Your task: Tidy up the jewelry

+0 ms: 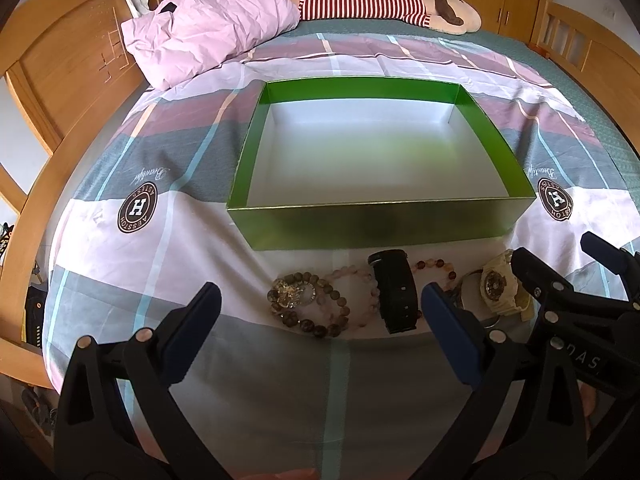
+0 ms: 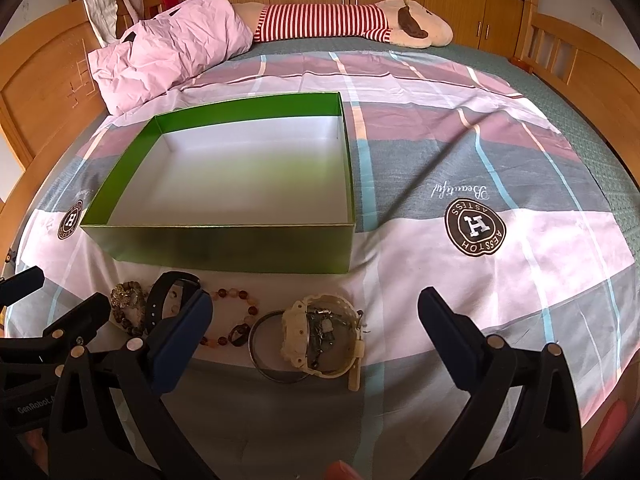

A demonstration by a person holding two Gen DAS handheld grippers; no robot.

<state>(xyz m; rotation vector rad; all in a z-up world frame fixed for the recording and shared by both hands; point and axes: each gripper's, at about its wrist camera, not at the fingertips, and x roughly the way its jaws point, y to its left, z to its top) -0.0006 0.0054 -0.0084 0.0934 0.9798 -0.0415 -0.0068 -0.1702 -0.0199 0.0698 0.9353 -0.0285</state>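
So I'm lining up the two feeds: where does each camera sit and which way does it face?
Left wrist: on the left gripper, low over the bedsheet, facing the green box and headboard; the right gripper shows at right.
Right wrist: on the right gripper, facing the same way from further right, over the cream watch; the left gripper shows at left.
Shared: box, black watch, bead bracelets, pink pillow.

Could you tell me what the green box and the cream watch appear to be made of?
The green box looks like thin cardboard: sharp folded corners, slightly glossy green walls, matte white floor. The cream watch looks like moulded resin or rubber: chunky matte case, strap with a row of holes. Neither can be confirmed by sight alone.
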